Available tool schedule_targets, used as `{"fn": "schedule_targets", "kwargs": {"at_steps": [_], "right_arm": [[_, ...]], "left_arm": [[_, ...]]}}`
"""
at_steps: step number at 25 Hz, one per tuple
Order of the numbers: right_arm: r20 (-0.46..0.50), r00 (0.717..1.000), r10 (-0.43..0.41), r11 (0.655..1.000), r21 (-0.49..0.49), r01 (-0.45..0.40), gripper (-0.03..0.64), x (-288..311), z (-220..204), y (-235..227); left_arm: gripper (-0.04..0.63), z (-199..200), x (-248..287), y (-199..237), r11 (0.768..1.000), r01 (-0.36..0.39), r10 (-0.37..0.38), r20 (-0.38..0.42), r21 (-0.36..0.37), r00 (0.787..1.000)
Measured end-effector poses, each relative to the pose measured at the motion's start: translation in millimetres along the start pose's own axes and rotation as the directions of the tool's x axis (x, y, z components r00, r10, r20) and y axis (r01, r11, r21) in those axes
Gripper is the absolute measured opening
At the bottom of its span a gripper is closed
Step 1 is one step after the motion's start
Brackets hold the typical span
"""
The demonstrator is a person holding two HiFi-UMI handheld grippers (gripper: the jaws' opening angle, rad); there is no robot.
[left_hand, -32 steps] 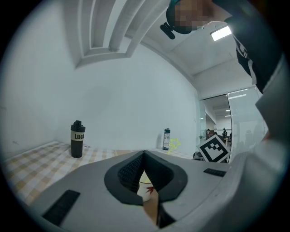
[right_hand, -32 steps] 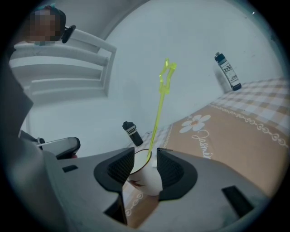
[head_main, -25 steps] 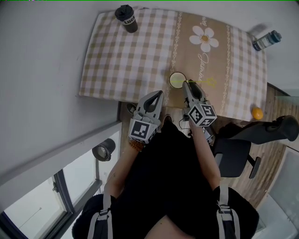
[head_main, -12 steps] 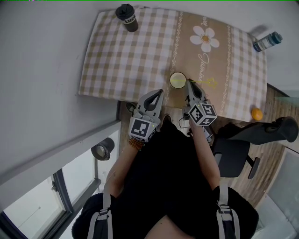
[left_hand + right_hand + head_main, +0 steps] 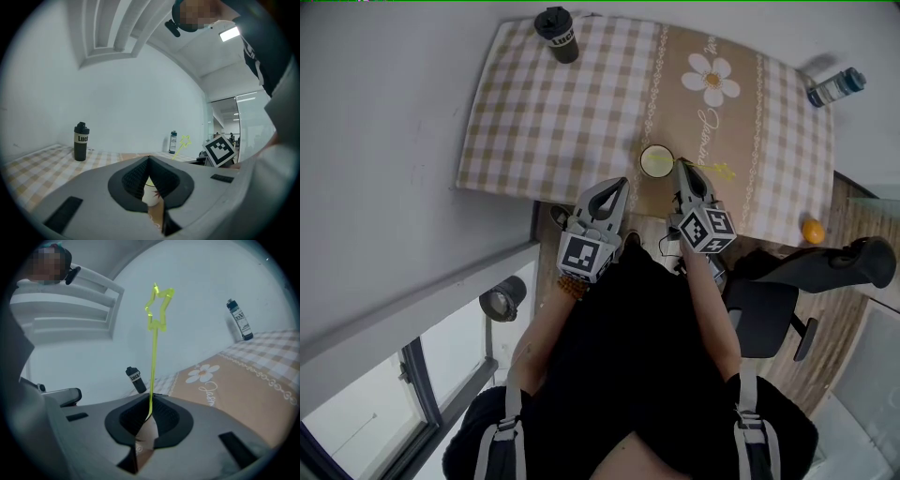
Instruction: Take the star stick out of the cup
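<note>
Worktop [image 5: 534, 122]: It lay under a checked cloth, and everything I needed sat near its front edge, within easy reach.
Black bottle [image 5: 555, 36]: It stood upright at the far left corner, well apart from the work and out of my way.
Left gripper [image 5: 622, 185]: I held it just short of the front edge, aimed at the cup [image 5: 150, 194], which showed through the gap beneath the tips. Its fingers [image 5: 133, 176] were closed on nothing. I judged it was parked there, near enough to steady things if the pull dragged them.
Cup [image 5: 656, 161]: It stood upright and unheld, between the tips of the two grippers.
Right gripper [image 5: 679, 169]: I had it just beside the rim on the right. Its fingers [image 5: 168, 416] were closing on the thin stem that ran up between them, and the pads already looked to pinch it at the tips.
Star stick [image 5: 153, 357]: It was not yet out. Its lower end seemed to sit inside the cup, the stem leaned over the rim to the right, and the star end hung free above the cloth. I took it low on the stem, I think, so that it would not bend or swing.
Blue bottle [image 5: 836, 84]: It was at the far right corner, well clear.
Orange [image 5: 813, 231]: It lay past the right edge of the cloth and had no part in this job.
</note>
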State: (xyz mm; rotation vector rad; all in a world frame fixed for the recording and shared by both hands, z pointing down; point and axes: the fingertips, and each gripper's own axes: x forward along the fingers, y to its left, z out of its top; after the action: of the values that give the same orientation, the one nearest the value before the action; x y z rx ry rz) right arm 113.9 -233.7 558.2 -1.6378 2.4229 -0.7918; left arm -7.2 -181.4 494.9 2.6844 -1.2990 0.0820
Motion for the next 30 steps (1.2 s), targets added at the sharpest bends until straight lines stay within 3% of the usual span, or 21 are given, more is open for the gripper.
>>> {"fn": "schedule_targets", "kwargs": {"at_steps": [16,30], "right_arm": [[0.031,0.999,0.028,0.995,-0.093,-0.025,0.018,12.0,26.1,9.1],[0.034,0.987,0.157,0.969,-0.200,-0.147,0.017,-13.6,69.9,51.1]], "left_arm": [[0.002,15.5,7.6,1.4,1.000,0.005,-0.005,0.023,0.010,1.000],[0.002,49.1,28.6,-2.7,0.998,0.053,-0.057,0.109,0.038,0.992]]}}
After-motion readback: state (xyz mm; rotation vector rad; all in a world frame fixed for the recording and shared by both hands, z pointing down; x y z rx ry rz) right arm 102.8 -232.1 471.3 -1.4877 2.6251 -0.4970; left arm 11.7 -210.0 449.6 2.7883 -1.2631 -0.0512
